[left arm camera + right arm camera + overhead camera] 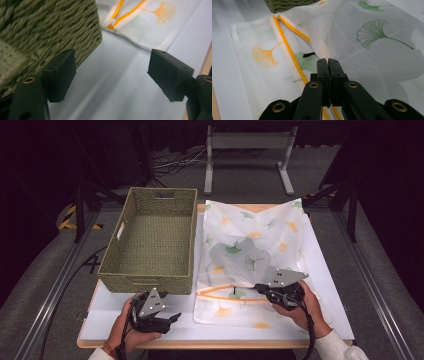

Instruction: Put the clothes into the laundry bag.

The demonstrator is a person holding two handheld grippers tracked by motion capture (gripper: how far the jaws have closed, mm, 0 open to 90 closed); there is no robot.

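A white mesh bag (pixel 250 235) printed with ginkgo leaves lies on the right half of the table, something grey (pixel 240 255) showing through it. Its orange zipper (pixel 225 287) gapes at the near end. My right gripper (pixel 257 287) is shut at that opening; in the right gripper view its jaws (pixel 327 61) meet beside the zipper (pixel 287 45), with the mesh gathered up at their tips. My left gripper (pixel 171 320) sits at the front left, open, with only bare table between its pads (pixel 112 75). A woven green basket (pixel 145 284) stands just beyond it, its corner (pixel 50 25) close to one pad.
The basket holds nothing and takes up the table's left half. The white table top (pixel 320 270) ends in a wooden edge near the person's hands. A metal stand (pixel 247 142) and cables lie on the floor behind the table.
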